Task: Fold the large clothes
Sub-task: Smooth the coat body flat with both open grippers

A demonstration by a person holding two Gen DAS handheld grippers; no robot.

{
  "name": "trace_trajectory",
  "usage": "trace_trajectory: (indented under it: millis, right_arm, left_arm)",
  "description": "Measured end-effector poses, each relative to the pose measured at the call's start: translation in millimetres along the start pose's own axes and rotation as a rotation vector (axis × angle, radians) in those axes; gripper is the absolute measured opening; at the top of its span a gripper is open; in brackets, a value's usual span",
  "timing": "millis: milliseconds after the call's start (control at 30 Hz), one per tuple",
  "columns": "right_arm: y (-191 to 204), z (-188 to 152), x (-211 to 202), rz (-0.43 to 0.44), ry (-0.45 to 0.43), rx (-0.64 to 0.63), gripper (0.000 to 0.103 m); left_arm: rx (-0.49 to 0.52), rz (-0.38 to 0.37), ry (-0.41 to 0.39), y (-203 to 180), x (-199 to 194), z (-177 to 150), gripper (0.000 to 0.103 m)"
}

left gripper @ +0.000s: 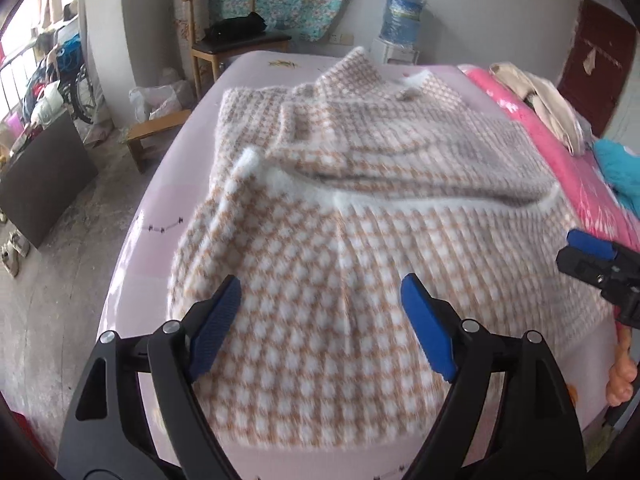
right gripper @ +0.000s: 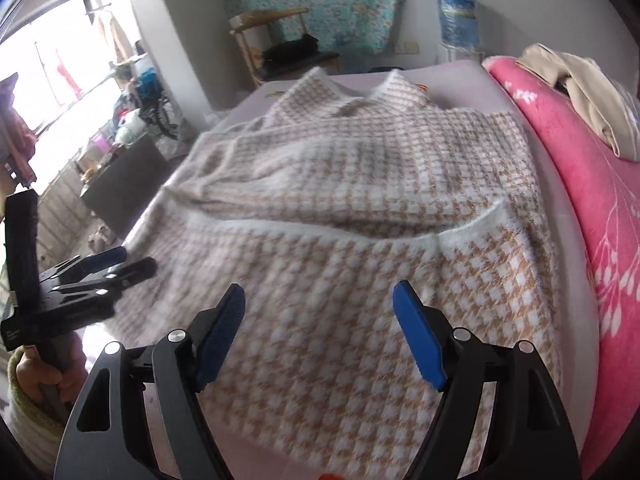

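A large fuzzy sweater (left gripper: 360, 184) with an orange-and-white houndstooth pattern and white trim lies spread on the pale pink bed (left gripper: 160, 216), its lower part folded up over the body. It also shows in the right wrist view (right gripper: 352, 208). My left gripper (left gripper: 320, 292) is open and empty, just above the sweater's near folded edge. My right gripper (right gripper: 318, 300) is open and empty above the near part of the sweater. The right gripper shows at the right edge of the left wrist view (left gripper: 592, 256). The left gripper shows at the left of the right wrist view (right gripper: 100, 268).
A pink blanket (right gripper: 592, 208) with a beige garment (right gripper: 588, 92) on it runs along the bed's right side, with a teal cloth (left gripper: 620, 168) nearby. A wooden chair (left gripper: 228, 40), a water dispenser (left gripper: 400, 20) and a low bench (left gripper: 156, 132) stand beyond and left of the bed.
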State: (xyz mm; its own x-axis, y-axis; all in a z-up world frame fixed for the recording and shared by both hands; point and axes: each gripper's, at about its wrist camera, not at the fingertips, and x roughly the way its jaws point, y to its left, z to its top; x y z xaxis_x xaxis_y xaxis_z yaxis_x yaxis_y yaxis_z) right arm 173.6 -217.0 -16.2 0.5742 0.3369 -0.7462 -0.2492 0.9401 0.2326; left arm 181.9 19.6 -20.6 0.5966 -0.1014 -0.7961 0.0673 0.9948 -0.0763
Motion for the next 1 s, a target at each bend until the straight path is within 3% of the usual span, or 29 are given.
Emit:
trace_trajectory:
  millis: [167,300,367,1000]
  right_arm:
    - [11,-26,-13,-0.014,0.015,-0.059,0.082]
    - [10,-49,18,-0.074,0.142,-0.042,0.083]
    - [15,-52,16,-0.094,0.108,-0.067,0.086]
    - [13,-50,21,-0.082,0.121,-0.050,0.090]
  left_arm:
    - [0.019,0.018,0.061,-9,5,-28,0.084]
    - [0.026,0.058,0.048,-10,10,-37,0.091]
    - [0.023,0.067,0.053,-10,13,-36,0.093]
    - [0.005,0.106,0.073,-12,16,-33,0.095]
